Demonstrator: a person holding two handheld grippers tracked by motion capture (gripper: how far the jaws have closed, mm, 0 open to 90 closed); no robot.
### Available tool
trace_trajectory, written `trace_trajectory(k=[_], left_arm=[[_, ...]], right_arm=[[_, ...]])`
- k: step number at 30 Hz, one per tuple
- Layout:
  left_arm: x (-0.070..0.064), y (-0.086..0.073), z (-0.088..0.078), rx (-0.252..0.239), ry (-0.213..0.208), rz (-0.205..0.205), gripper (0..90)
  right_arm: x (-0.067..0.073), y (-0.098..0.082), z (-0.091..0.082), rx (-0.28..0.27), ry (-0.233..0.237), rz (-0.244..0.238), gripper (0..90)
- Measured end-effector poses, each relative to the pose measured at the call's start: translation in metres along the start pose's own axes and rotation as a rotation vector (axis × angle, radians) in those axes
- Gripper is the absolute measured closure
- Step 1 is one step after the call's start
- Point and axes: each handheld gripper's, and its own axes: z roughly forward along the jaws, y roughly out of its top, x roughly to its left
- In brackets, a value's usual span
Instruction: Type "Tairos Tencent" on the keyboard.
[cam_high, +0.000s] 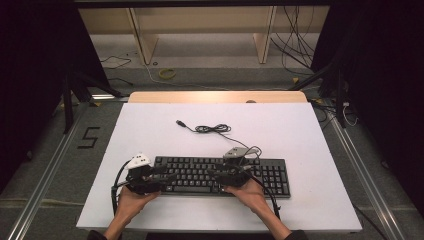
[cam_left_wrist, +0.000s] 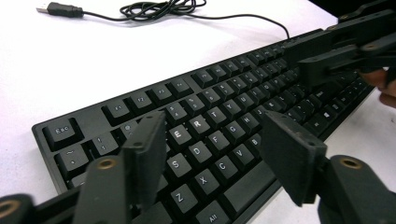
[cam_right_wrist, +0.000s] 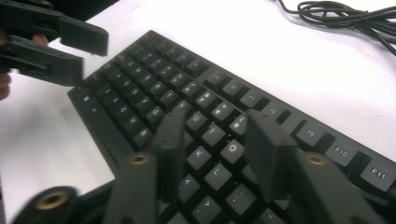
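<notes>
A black keyboard (cam_high: 270, 177) lies across the near half of the white table (cam_high: 150, 125), with its coiled cable (cam_high: 212, 129) and USB plug (cam_high: 180, 122) loose behind it. My left gripper (cam_high: 167, 175) hovers low over the keyboard's left end. Its jaws stand apart above the letter keys (cam_left_wrist: 215, 121), with nothing between them. My right gripper (cam_high: 212, 172) is over the middle keys and faces the left one, open (cam_right_wrist: 215, 119) and empty. In each gripper view the other gripper shows farther off: the right gripper (cam_left_wrist: 327, 51) and the left gripper (cam_right_wrist: 70, 46).
White tabletop stretches to the left, right and back of the keyboard. A wooden strip (cam_high: 215, 96) borders the far edge. On the floor beyond are a wooden frame (cam_high: 145, 45), loose cables (cam_high: 295, 45) and a yellow ring (cam_high: 167, 73).
</notes>
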Motion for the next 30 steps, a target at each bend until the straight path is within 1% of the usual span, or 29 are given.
trace_trajectory(k=[9,11,14,24,30], left_arm=[[0.003,0.000,0.003,0.031,0.019,-0.007,52.1],[0.004,0.000,0.003,0.036,0.023,-0.013,54.8],[0.004,0.000,0.004,0.050,0.025,-0.010,58.3],[0.004,0.000,0.009,0.090,0.036,-0.003,71.6],[0.004,0.000,0.011,0.114,0.058,0.008,80.3]], right_arm=[[0.005,-0.001,-0.010,-0.026,0.023,-0.018,49.4],[0.006,-0.001,-0.013,-0.028,0.027,-0.016,46.7],[0.006,-0.002,-0.015,-0.038,0.031,-0.017,44.1],[0.007,-0.005,-0.023,-0.059,0.038,-0.020,42.0],[0.008,-0.008,-0.027,-0.063,0.043,-0.024,41.2]])
